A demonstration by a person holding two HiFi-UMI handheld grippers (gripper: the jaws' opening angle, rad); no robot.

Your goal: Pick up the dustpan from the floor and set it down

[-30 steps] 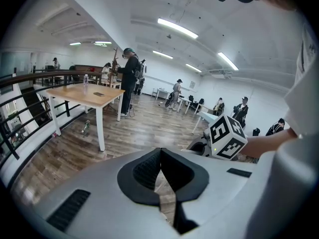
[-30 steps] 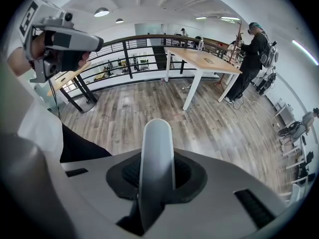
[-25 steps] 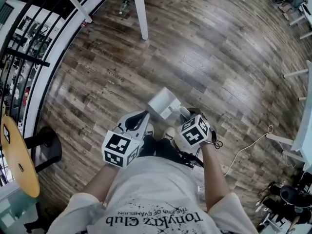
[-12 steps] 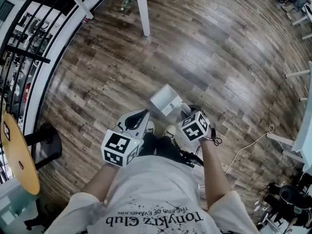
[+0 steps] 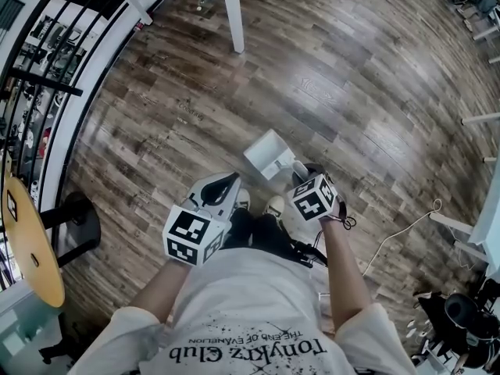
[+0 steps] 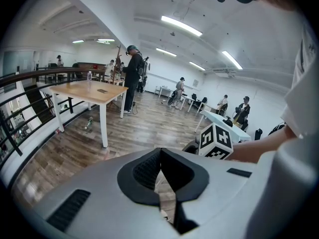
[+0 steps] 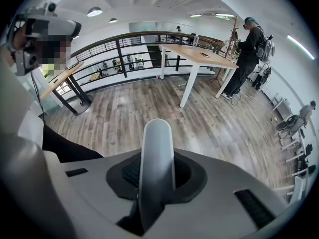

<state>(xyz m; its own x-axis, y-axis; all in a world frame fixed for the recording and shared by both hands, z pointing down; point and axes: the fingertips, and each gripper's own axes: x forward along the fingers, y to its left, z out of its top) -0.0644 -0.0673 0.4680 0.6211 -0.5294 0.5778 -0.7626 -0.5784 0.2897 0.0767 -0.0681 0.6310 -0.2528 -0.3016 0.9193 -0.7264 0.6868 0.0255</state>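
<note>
Dustpan (image 5: 268, 153), just one, handle clamped in right tool (image 5: 301, 172); left tool (image 5: 226, 184) closed, empty.

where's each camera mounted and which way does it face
Head view: on the head, steeply down at the floor; shirt, arms, left gripper, right gripper show.
Left gripper view: on that gripper, along shut fingers toward the table; right forearm shows.
Right gripper view: likewise, fingers clamping the dustpan handle; a leg shows.
Shared: both gripper views see the table.
</note>
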